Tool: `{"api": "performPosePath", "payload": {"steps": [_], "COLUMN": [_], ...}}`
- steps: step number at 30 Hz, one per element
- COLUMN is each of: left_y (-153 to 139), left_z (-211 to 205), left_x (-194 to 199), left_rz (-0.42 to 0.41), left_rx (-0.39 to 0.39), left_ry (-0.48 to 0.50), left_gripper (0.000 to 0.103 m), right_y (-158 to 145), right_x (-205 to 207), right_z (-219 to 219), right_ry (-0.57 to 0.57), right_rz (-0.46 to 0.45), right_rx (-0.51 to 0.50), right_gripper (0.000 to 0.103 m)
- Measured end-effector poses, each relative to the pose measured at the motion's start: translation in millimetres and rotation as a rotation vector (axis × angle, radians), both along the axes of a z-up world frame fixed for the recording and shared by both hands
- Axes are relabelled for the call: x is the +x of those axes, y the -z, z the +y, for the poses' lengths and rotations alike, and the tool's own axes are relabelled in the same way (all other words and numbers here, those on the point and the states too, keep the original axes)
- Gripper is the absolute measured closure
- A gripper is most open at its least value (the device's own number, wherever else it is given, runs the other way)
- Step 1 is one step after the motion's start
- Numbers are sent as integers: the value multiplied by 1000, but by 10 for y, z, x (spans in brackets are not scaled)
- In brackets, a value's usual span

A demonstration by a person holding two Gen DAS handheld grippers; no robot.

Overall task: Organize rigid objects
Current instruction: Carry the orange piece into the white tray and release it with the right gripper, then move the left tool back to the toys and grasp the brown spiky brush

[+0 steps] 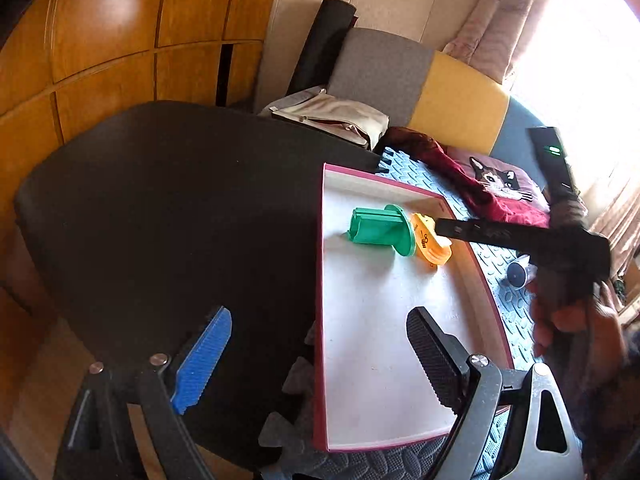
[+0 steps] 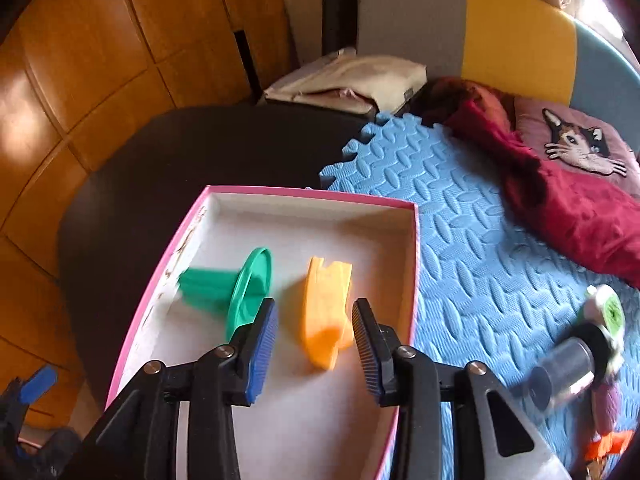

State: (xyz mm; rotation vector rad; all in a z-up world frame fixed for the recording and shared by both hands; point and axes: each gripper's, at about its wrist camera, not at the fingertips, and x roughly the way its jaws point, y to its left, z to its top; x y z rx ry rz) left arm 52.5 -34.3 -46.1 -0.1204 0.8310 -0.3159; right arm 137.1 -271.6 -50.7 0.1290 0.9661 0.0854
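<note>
A shallow white box with a pink rim [image 2: 304, 192] lies half on a black mat, half on blue foam. Inside lie a green flanged piece [image 2: 232, 288] and an orange piece [image 2: 326, 312], side by side. My right gripper [image 2: 316, 312] points down into the box. Its jaws stand either side of the orange piece with a gap at each pad, so it is open. In the left wrist view the box [image 1: 360, 320], green piece [image 1: 380, 230] and orange piece [image 1: 430, 244] show again. My left gripper [image 1: 320, 360] hangs wide open and empty over the box's near left rim.
Blue foam tiles [image 2: 460, 220] lie right of the box, with a small clear jar [image 2: 568, 368] and a green-and-white toy [image 2: 608, 312] on them. A dark red cloth [image 2: 560, 208] and cat cushion [image 2: 580, 144] lie behind. A hand [image 1: 572, 320] holds the right gripper. Wooden wall panels [image 1: 100, 40] stand at left.
</note>
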Motion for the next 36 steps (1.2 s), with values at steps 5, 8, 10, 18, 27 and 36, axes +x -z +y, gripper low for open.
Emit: {"api": "performPosePath", "payload": {"steps": [5, 8, 10, 18, 27, 36], "left_y": [-71, -113, -133, -199, -217, -208], "left_z": [-38, -76, -109, -278, -482, -668], "left_x": [-52, -85, -117, -255, -380, -449], "left_rz": [-11, -24, -32, -53, -68, -70], "left_rx": [24, 36, 44, 82, 117, 143], "left_ry": [-5, 0, 9, 56, 115, 168], "left_gripper": [13, 12, 11, 10, 10, 10], "right_y": [-113, -138, -148, -199, -343, -536], "right_x": [-390, -596, -723, -1131, -1460, -1764], "right_z": [28, 58, 75, 98, -142, -683], "right_ry": [24, 31, 35, 68, 132, 259], "right_rz": [-50, -71, -81, -121, -169, -219], "right_rx": [-18, -49, -63, -106, -125, -119], "right_gripper": [64, 64, 63, 63, 63, 63]}}
